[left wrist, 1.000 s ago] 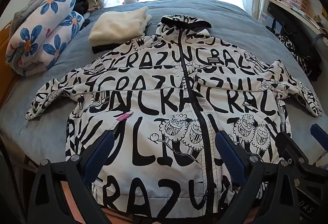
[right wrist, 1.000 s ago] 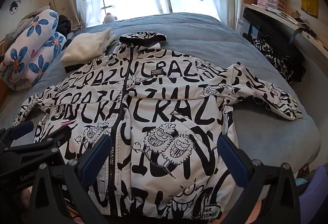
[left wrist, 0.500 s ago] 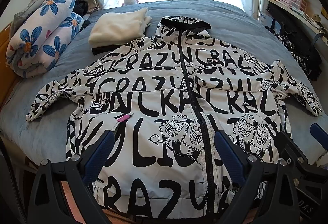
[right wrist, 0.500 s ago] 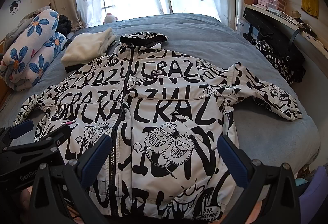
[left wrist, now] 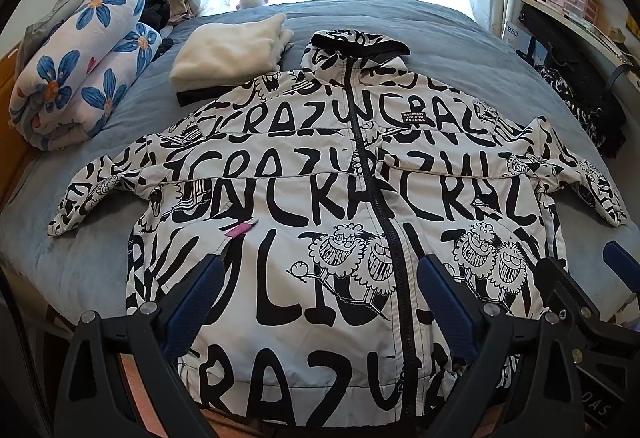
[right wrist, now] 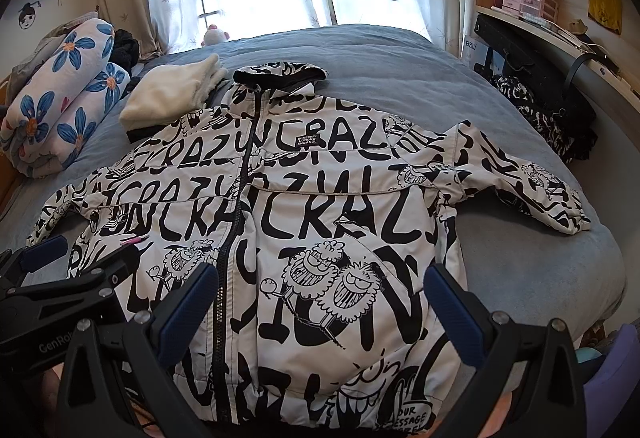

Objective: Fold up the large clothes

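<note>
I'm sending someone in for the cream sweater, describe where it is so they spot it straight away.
Go to the blue bed under the window. The folded cream sweater lies left of the printed jacket's hood. Unlike the flowered quilt roll further left, it is plain and fluffy.

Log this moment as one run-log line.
stage: pre-fold | jacket: flat on bed, zipped, sleeves spread | left claw: open, empty | right claw: open, empty
</note>
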Action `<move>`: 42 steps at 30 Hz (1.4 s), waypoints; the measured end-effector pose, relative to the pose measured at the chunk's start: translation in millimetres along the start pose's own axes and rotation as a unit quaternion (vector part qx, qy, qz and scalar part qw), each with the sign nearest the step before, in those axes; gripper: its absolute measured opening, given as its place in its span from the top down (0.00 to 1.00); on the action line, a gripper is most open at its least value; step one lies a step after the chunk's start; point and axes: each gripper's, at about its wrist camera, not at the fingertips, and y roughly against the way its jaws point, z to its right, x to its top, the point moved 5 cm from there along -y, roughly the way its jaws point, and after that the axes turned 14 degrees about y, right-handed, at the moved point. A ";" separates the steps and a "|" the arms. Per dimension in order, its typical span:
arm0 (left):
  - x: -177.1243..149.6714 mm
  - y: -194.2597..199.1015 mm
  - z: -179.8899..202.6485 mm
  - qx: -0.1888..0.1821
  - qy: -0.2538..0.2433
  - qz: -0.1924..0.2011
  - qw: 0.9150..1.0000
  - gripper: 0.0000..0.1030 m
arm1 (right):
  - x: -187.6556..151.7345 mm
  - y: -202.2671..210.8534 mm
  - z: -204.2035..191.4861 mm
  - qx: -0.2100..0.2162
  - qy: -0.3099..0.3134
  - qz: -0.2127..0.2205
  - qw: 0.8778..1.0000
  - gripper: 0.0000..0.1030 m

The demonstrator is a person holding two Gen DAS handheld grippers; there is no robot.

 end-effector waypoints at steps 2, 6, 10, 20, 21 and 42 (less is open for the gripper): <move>0.1 0.1 0.1 0.000 0.000 0.000 1.000 0.07 | 0.0 0.2 0.0 0.000 0.000 0.000 1.000 0.00; 0.5 0.1 0.6 0.001 -0.001 0.000 1.000 0.08 | -0.1 0.2 0.1 0.000 0.000 0.000 1.000 0.00; 0.2 0.2 0.3 0.001 0.000 0.000 1.000 0.08 | -0.4 -0.3 0.0 0.000 0.000 0.000 1.000 0.00; 4.3 -0.6 -0.5 0.000 0.000 -0.006 1.000 0.08 | -1.2 -1.9 -0.2 0.001 0.000 0.000 1.000 0.00; 3.6 -0.6 -0.2 0.000 0.000 -0.006 1.000 0.08 | -1.2 -2.2 -0.2 0.001 0.000 -0.001 1.000 0.00; 2.5 -0.5 0.0 0.001 -0.001 -0.005 1.000 0.08 | -2.0 -3.2 -0.9 0.001 -0.001 -0.001 1.000 0.00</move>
